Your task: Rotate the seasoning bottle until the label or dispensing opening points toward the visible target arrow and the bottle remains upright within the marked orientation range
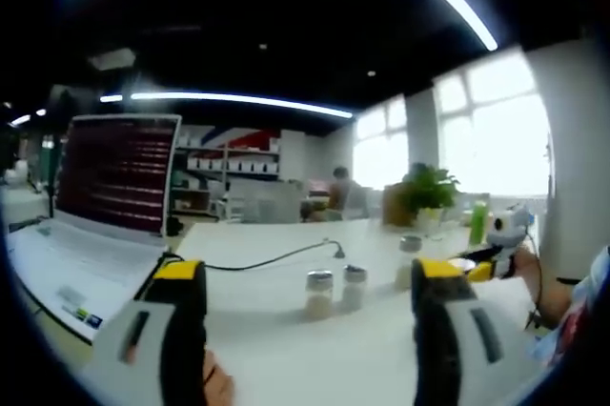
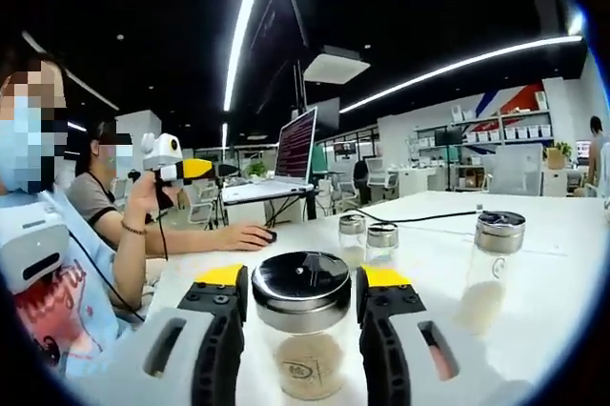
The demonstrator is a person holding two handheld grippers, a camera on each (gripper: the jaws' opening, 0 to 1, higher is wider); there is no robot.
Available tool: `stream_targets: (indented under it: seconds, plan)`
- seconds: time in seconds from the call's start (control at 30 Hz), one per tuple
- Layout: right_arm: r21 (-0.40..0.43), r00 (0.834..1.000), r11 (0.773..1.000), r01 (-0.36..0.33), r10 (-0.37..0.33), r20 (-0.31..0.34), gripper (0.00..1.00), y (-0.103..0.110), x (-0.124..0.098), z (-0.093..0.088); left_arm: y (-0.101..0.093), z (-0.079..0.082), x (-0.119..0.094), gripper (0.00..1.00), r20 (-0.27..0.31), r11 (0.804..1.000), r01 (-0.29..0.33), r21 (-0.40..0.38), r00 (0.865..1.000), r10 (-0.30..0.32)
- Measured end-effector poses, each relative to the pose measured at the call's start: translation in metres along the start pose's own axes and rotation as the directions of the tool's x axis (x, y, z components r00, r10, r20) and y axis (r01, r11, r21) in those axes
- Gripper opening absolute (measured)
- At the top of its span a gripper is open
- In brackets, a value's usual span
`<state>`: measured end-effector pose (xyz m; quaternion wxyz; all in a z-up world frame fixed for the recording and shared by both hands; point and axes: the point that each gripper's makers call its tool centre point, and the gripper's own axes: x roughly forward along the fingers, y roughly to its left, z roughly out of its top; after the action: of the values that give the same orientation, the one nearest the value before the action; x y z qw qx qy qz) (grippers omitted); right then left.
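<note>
A clear seasoning bottle [image 2: 301, 330] with a black lid and pale grains stands upright on the white table [image 2: 572, 225], close in the right gripper view. My right gripper [image 2: 302, 284] holds it, one yellow-tipped jaw tight against each side. The same gripper [image 1: 498, 237] appears at the right of the left gripper view, in a hand. My left gripper [image 1: 310, 271] is raised above the table, jaws wide apart with nothing between them. It also appears at the left of the right gripper view as the left gripper [image 2: 181, 170]. I see no arrow mark.
Two small silver-lidded shakers [image 1: 318, 294] [image 1: 354, 286] and a taller jar [image 2: 496, 268] stand on the table. An open laptop [image 1: 114, 182] sits at the left with a black cable [image 1: 276, 256]. A seated person's hand [image 2: 243, 234] rests on the table. A plant [image 1: 429, 192] stands far back.
</note>
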<state>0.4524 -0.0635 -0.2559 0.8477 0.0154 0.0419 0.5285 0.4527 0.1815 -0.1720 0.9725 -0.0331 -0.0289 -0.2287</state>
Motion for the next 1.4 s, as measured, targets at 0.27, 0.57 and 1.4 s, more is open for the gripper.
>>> stream_targets:
  seconds: [0.27,0.57,1.4]
  plan:
    - [-0.039,1.000,0.999,0.005,-0.005,0.004,0.40,-0.0005,-0.0003,-0.0011,-0.0003,-0.0011,0.0009,0.94,-0.002,1.000,-0.002,0.004,1.000,0.002]
    - [-0.046,1.000,0.999,0.019,-0.019,0.002,0.40,-0.0012,-0.0002,-0.0013,-0.0005,-0.0009,0.0011,0.94,-0.002,1.000,0.000,0.004,1.000,0.000]
    - [-0.058,0.989,0.987,0.147,-0.147,0.014,0.40,-0.0046,0.0025,-0.0018,-0.0065,-0.0028,0.0033,0.94,-0.007,1.000,0.013,0.012,1.000,-0.013]
